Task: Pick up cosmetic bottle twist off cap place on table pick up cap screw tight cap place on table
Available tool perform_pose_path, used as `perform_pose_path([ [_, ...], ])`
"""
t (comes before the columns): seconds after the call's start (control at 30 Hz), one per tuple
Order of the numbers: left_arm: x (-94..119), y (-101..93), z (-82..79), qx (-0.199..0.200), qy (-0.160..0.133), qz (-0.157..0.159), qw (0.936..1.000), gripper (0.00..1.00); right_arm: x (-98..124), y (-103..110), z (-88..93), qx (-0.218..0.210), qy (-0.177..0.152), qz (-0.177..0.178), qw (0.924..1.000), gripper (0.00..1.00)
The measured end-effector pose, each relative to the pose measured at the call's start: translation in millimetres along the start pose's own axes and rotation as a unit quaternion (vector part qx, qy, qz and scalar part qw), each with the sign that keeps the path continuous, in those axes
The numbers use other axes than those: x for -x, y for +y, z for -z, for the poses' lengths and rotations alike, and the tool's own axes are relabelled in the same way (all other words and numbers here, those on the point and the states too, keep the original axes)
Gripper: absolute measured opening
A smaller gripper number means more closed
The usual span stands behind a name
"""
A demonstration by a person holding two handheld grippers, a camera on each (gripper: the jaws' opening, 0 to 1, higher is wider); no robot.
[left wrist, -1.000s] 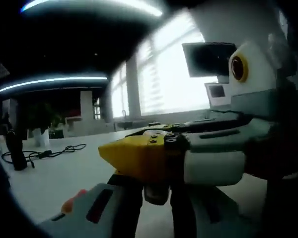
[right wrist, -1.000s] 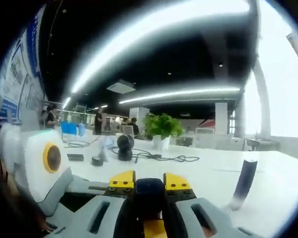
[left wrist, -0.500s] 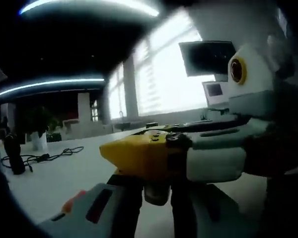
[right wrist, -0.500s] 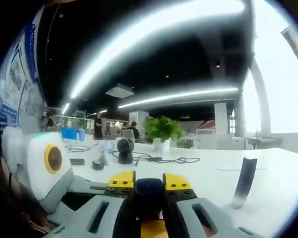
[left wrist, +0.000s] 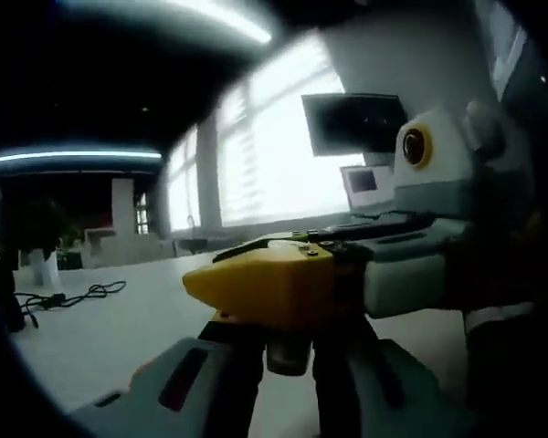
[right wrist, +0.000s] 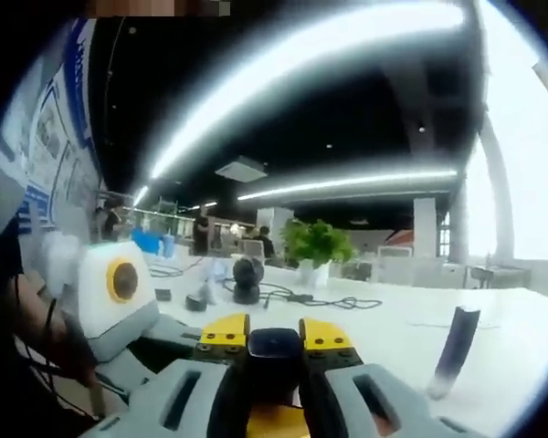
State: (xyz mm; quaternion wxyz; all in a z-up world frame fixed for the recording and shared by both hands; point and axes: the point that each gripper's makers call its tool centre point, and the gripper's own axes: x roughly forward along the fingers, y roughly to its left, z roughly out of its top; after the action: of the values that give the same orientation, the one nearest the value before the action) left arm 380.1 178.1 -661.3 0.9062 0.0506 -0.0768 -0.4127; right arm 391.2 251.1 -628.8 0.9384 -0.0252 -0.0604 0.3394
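In the right gripper view my right gripper [right wrist: 274,334] is shut on a dark blue cap [right wrist: 274,352], held between its yellow-tipped jaws. A yellow part [right wrist: 274,422] shows just below the cap. My left gripper [right wrist: 119,330] reaches in from the left beside it. In the left gripper view my left gripper [left wrist: 288,365] is shut on a grey round piece of the cosmetic bottle [left wrist: 288,354]. The right gripper's yellow tip [left wrist: 265,287] lies across the top of that piece and hides the rest of the bottle. Both grippers hang above the white table [left wrist: 100,328].
A dark slim tube [right wrist: 457,351] stands on the white table [right wrist: 393,319] to the right. Black cables [right wrist: 292,297], a round dark device [right wrist: 247,278] and a potted plant [right wrist: 318,245] are farther back. People stand in the distance [right wrist: 201,239]. A monitor [left wrist: 352,123] hangs by the bright windows.
Both cameras have shifted a little, so the backgrounds slid sideways. The grips on cap and bottle look the same, and the two grippers stay locked together.
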Motion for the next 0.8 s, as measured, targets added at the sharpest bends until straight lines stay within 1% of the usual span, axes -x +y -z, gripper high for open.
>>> perform_pose_path([
  [0.1, -1, -0.1, -1.1, -0.002, 0.003, -0.001, 1.0, 0.09, 3, -2, 0.2, -0.015, -0.005, -0.003, 0.9999, 0.12],
  [0.17, 0, 3.2, -0.5, -0.01, 0.008, -0.003, 0.9999, 0.1, 5, -1, 0.7, -0.016, -0.007, -0.004, 0.9998, 0.12],
  [0.3, 1, 6.8, -1.6, -0.011, -0.001, -0.007, 0.9999, 0.1, 5, 0, -1.7, -0.01, -0.011, -0.007, 0.9999, 0.12],
  [0.43, 1, 8.0, -4.6, -0.01, -0.01, -0.004, 0.9999, 0.1, 6, 2, -2.6, -0.006, -0.013, -0.015, 0.9998, 0.12],
  [0.47, 0, 7.2, -5.7, -0.008, -0.012, -0.003, 0.9999, 0.1, 6, 6, -4.7, 0.0, -0.018, -0.027, 0.9995, 0.12],
  [0.6, -1, 5.9, -7.7, -0.001, -0.015, -0.006, 0.9999, 0.1, 6, 7, -5.1, 0.003, -0.017, -0.025, 0.9995, 0.12],
  [0.67, -2, 5.6, -8.0, 0.009, -0.016, -0.006, 0.9998, 0.1, 6, 7, -6.0, 0.005, -0.022, -0.021, 0.9995, 0.12],
  [0.7, -2, 5.0, -5.7, 0.024, -0.007, -0.008, 0.9997, 0.1, 6, 7, -5.6, 0.005, -0.022, -0.021, 0.9995, 0.12],
  [0.73, -2, 4.1, -6.7, 0.017, -0.007, -0.01, 0.9998, 0.09, 6, 6, -5.1, -0.004, -0.021, -0.023, 0.9995, 0.13],
  [0.77, -1, 5.0, -8.2, 0.0, -0.014, -0.013, 0.9998, 0.09, 6, 7, -6.0, -0.005, -0.023, -0.027, 0.9994, 0.13],
  [0.8, 0, 4.3, -7.4, -0.008, -0.011, -0.013, 0.9998, 0.08, 6, 9, -6.3, 0.002, -0.024, -0.034, 0.9992, 0.13],
])
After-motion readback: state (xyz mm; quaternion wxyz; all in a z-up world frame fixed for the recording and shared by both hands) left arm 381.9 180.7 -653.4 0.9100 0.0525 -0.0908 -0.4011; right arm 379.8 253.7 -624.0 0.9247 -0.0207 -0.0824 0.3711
